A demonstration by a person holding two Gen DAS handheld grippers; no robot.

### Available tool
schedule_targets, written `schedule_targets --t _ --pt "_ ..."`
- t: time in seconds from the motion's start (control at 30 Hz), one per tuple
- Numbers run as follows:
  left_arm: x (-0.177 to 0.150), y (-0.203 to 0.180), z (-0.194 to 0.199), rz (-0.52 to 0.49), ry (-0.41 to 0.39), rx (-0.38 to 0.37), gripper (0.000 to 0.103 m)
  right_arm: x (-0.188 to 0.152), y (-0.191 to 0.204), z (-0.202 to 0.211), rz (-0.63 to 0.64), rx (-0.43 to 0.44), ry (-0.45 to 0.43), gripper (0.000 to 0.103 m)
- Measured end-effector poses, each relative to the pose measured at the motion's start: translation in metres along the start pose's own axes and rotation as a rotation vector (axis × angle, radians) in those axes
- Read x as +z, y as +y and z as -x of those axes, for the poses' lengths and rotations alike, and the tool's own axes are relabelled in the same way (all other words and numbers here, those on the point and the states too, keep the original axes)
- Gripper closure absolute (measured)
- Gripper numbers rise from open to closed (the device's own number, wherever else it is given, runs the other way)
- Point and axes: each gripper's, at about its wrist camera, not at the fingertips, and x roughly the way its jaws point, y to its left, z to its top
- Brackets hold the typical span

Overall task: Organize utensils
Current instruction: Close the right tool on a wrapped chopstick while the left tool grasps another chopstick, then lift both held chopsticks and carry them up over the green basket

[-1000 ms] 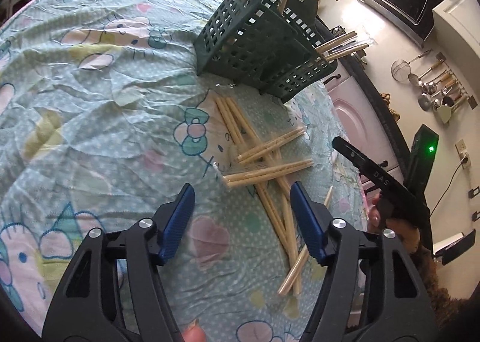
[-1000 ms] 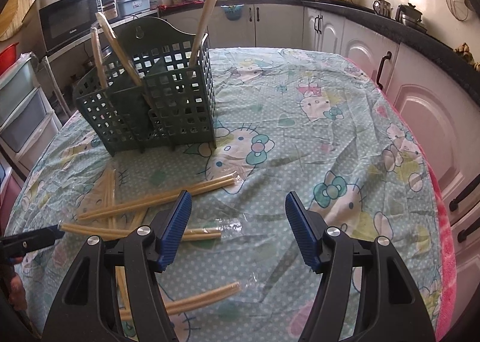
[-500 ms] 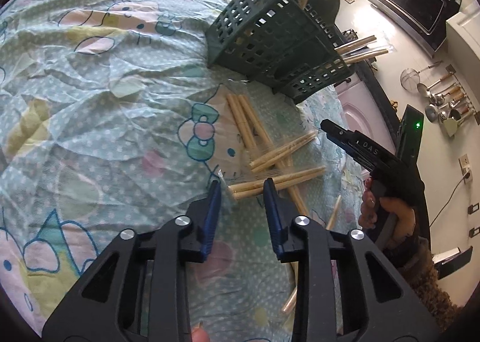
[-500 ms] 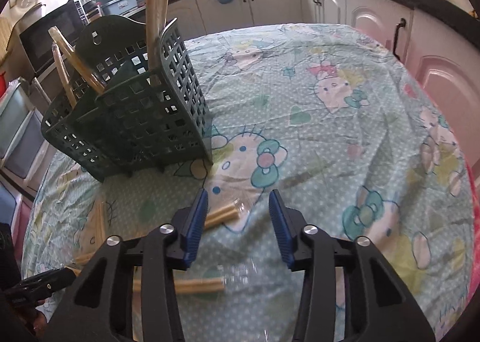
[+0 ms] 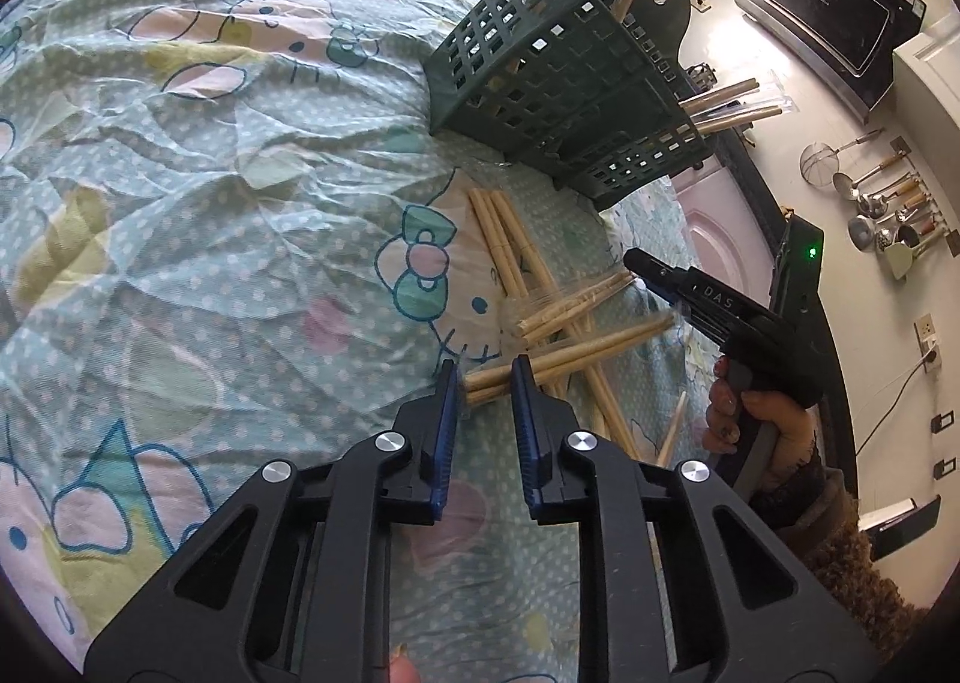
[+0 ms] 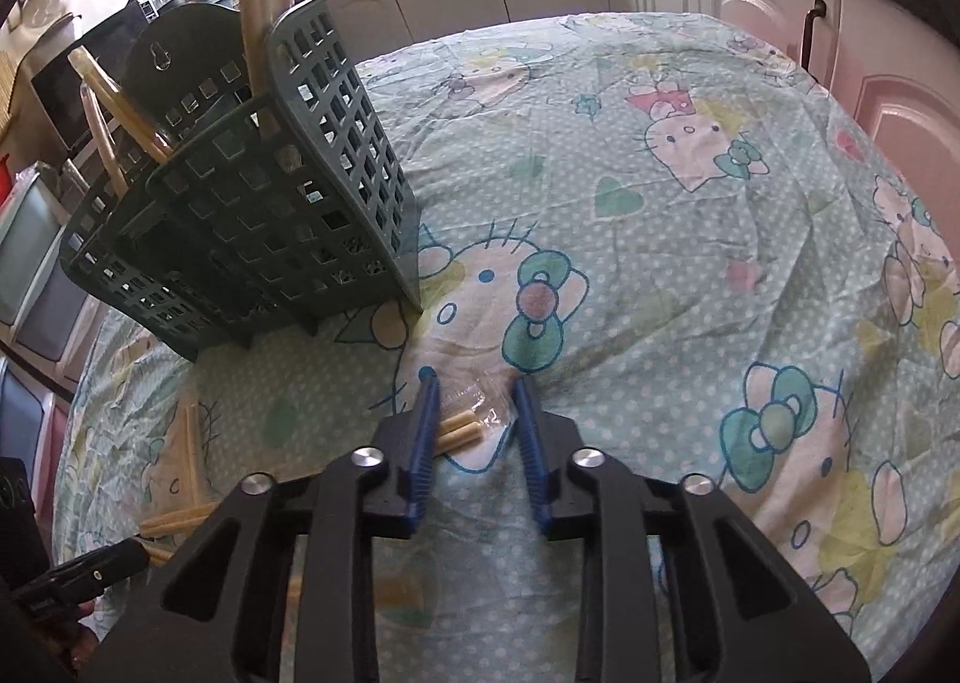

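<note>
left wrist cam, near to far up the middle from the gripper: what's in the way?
left gripper → wrapped chopstick pair between its fingers → crossed pile of chopsticks → green utensil basket on the tablecloth

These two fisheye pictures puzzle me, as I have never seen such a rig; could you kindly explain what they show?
A person holds a two-finger clamp in each hand, each with a forward-looking camera. One picture looks along the left gripper, the other along the right gripper. Below is a cartoon-print tablecloth with a green basket already holding some chopsticks. More wrapped chopstick pairs lie scattered. Each gripper's blue fingers straddle the end of a pair, jaws narrowed but not visibly clamped, so nothing is lifted yet.
</note>
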Motion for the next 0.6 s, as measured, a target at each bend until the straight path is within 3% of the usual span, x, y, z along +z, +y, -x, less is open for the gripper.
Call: schedule_targets --t 0.13,0.6 --pt "0.0 -0.001 0.001 -0.006 -0.003 -0.001 0.092 -0.001 0.0 0.008 -0.007 -0.011 -0.017 0.101" --pt "0.009 -0.016 0.025 -0.048 -0.063 -0.018 0.096 -0.007 0.01 0.061 -0.016 0.071 -0.117 0.102"
